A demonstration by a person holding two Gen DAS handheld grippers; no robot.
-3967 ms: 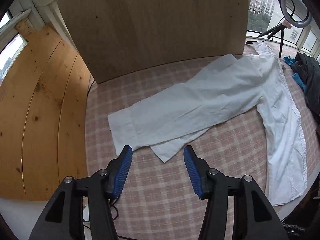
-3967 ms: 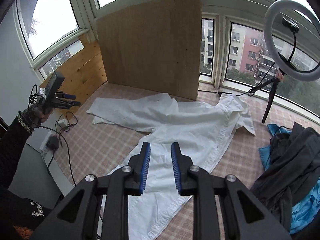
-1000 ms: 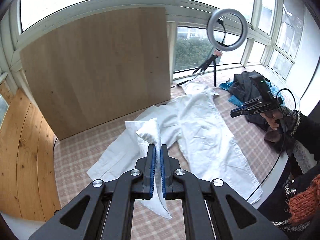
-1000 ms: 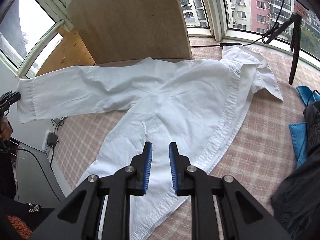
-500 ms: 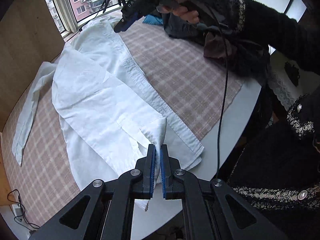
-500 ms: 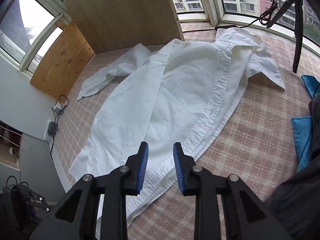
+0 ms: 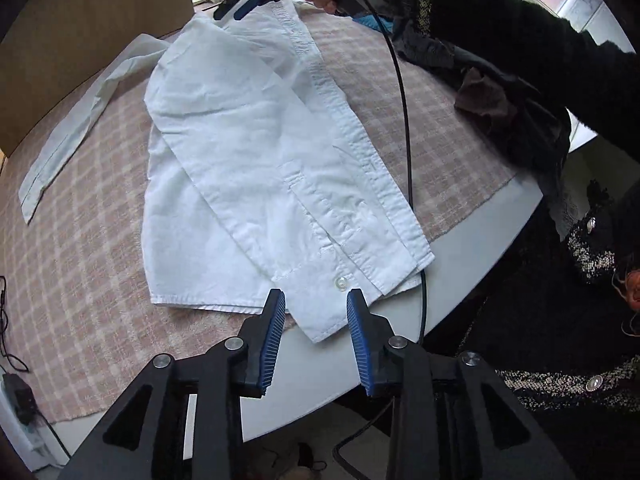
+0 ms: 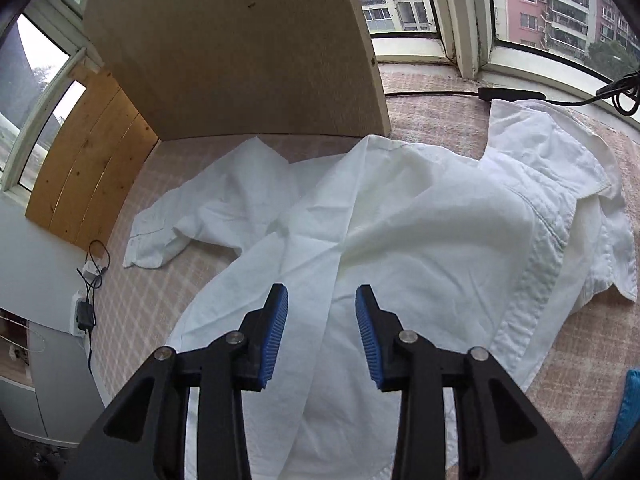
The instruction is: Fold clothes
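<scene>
My left tool (image 7: pixel 316 300) hangs released, its cuffed sleeve end lying between the blue pads on the white shirt (image 7: pixel 248 152) at the tabletop (image 7: pixel 472 240) edge. My right tool (image 8: pixel 321 296) gapes empty over the shirt's body.

The shirt (image 7: pixel 256 152) is thin white woven cloth, matt and lightly creased, with a stitched placket and a glossy pale plastic button (image 7: pixel 341 281). Under it, the checked cover (image 7: pixel 80 248) is a soft, faintly napped pink-and-cream fabric; the bare table (image 7: pixel 460 248) edge beside it looks smooth, matt and grey-white. The left tool (image 7: pixel 316 338) has matt black plastic arms, shiny metal rivets and 2 ribbed blue rubbery pads (image 7: pixel 273 336); the right tool (image 8: pixel 321 336) is built alike. The upright board (image 8: pixel 236 48) is pale, smooth wood, and the wall panel (image 8: pixel 90 160) is knotty, warm-toned wood with a slight sheen.
</scene>
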